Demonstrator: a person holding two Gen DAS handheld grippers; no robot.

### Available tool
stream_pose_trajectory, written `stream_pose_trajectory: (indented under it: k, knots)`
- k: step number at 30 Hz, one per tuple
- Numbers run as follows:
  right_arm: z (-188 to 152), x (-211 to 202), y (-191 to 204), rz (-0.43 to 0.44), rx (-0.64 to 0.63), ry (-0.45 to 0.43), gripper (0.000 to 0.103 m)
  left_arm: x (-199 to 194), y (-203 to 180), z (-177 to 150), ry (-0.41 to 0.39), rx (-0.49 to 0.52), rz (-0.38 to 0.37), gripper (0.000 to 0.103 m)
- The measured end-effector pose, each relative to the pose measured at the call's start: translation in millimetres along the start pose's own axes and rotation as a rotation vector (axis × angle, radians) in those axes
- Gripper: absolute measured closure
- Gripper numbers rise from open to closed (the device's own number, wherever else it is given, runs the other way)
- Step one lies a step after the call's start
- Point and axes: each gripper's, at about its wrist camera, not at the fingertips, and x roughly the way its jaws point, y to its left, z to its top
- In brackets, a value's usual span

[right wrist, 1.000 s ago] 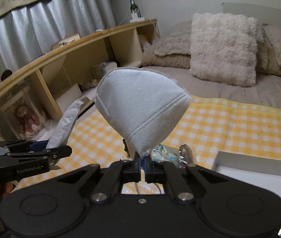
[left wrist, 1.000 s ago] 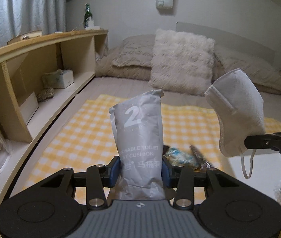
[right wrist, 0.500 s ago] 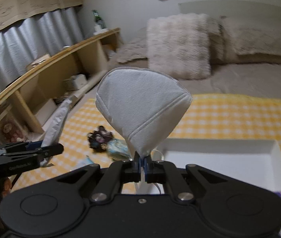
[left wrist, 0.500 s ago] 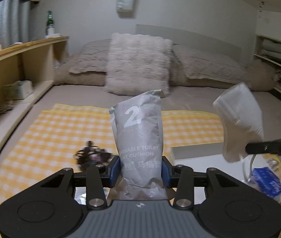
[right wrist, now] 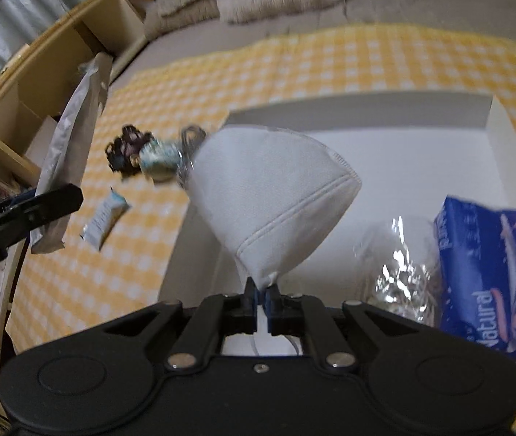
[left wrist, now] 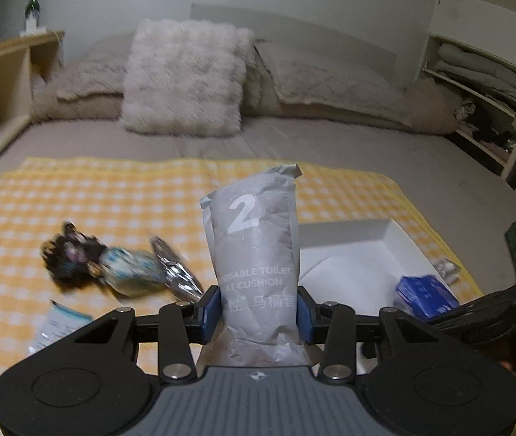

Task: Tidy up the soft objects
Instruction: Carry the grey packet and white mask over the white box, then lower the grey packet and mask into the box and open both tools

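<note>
White tray [right wrist: 490, 134] on the bed already holds a blue tissue pack [right wrist: 487, 276] and a foil bundle [right wrist: 399, 283]. Doll [left wrist: 76, 258] and small packet [right wrist: 103, 219] are unsorted on the checked blanket [left wrist: 112, 196]. Right hand-held gripper [right wrist: 262, 299] pinches a face mask [right wrist: 272, 196] over the tray, rounded end up. Left hand-held gripper [left wrist: 258, 307] clamps a toilet seat cushion pouch [left wrist: 254, 239], long axis upright.

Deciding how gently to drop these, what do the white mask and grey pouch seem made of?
White cone-shaped face mask: probably soft nonwoven fabric, matte, with stitched seams. Grey toilet-seat-cushion pouch: probably thin plastic film, slightly glossy, creased near the bottom.
</note>
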Motion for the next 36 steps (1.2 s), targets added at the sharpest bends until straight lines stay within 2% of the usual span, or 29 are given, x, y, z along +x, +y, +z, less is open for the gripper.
stream_pose_trajectory:
  k: [6,7,8,10,17,23,32,33,36]
  knots:
    - [-6,12,-6,-0.026,-0.002,0.059,0.090,22,-10,-8,0.067,-0.003,-0.030,0.059]
    - [-8,13,-6,-0.033,-0.004,0.064,0.083,25,-12,-9,0.078,-0.006,-0.035,0.059]
    - [-7,13,-7,-0.035,-0.004,0.068,0.072,27,-12,-10,0.088,-0.009,-0.041,0.059]
    - [-8,11,-8,-0.052,-0.015,0.072,0.059,32,-14,-13,0.105,-0.023,-0.055,0.059]
    - [0,-14,-4,-0.065,-0.057,-0.010,0.060,45,-23,-18,0.141,-0.075,-0.079,0.059]
    - [3,-30,-8,-0.076,-0.069,-0.053,0.060,63,-32,-30,0.211,-0.158,-0.093,0.059]
    - [-1,-38,-13,-0.098,-0.081,-0.058,0.060,84,-36,-47,0.256,-0.205,-0.010,0.055]
    - [-2,-38,-12,-0.099,-0.081,-0.058,0.060,83,-35,-47,0.252,-0.202,-0.003,0.054]
    - [-3,-36,-12,-0.102,-0.079,-0.052,0.060,84,-33,-48,0.253,-0.202,0.018,0.040]
